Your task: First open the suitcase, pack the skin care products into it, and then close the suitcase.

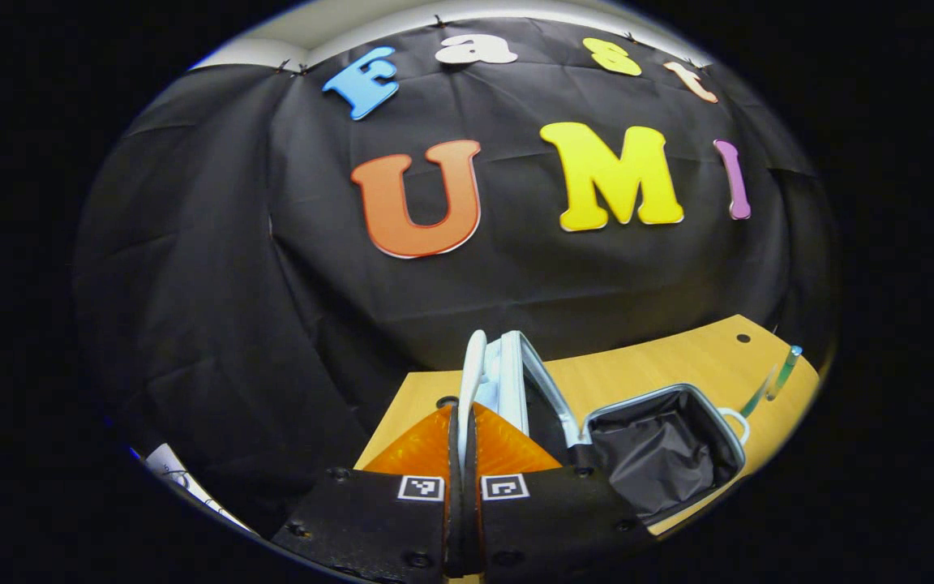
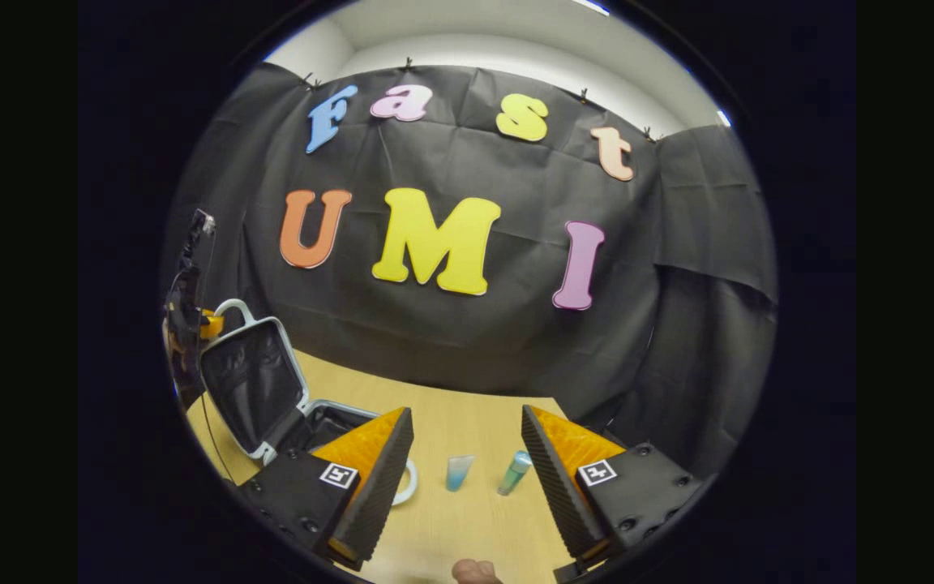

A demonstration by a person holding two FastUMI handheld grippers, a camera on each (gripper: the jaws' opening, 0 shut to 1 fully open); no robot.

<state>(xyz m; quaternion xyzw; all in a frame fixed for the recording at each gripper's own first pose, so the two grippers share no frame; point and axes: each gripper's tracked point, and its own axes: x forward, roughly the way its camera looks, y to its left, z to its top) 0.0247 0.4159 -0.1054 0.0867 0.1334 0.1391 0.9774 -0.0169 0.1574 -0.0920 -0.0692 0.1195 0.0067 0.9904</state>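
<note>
Standing open on the wooden table (image 2: 467, 422), the suitcase (image 2: 260, 389) has its lid (image 2: 252, 381) raised nearly upright at the left of the right gripper view, the dark lined inside facing right across the table, while the base (image 2: 329, 423) lies flat beside it with a white handle (image 2: 409, 485) looping out at its near end. In the left gripper view the same suitcase (image 1: 661, 442) lies with its dark-lined base open upward, and the lid (image 1: 507, 381) stands on edge just beyond the fingers.

The left gripper (image 1: 462, 438) has its two fingers pressed together, and the lid's white edge rises directly past their tips; whether they pinch it cannot be told. The right gripper (image 2: 467, 454) holds its fingers spread wide above the table.

Between those spread fingers lie two skin care products: a pale blue tube (image 2: 459, 472) with its long axis running near to far, and a teal bottle (image 2: 514, 473) just to its right, tilted so its far end leans rightward. They rest apart from each other and to the right of the suitcase.
</note>
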